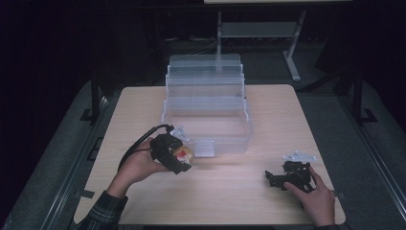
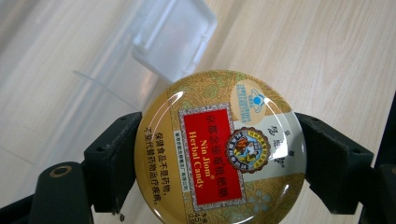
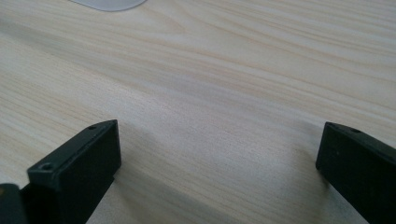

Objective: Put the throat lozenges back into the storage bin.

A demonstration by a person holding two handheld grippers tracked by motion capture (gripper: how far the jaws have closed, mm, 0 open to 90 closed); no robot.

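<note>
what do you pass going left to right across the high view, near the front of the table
left hand → left gripper holding the tin → bare table → right gripper → right hand

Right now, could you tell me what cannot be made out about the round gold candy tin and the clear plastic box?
- Round gold candy tin: its bottom edge is cut off by the frame in the left gripper view; its sides are covered by the left gripper jaws.
- Same tin in the high view: too small to read.
- Clear plastic tiered box: contents unclear in the high view, walls translucent and dim.
</note>
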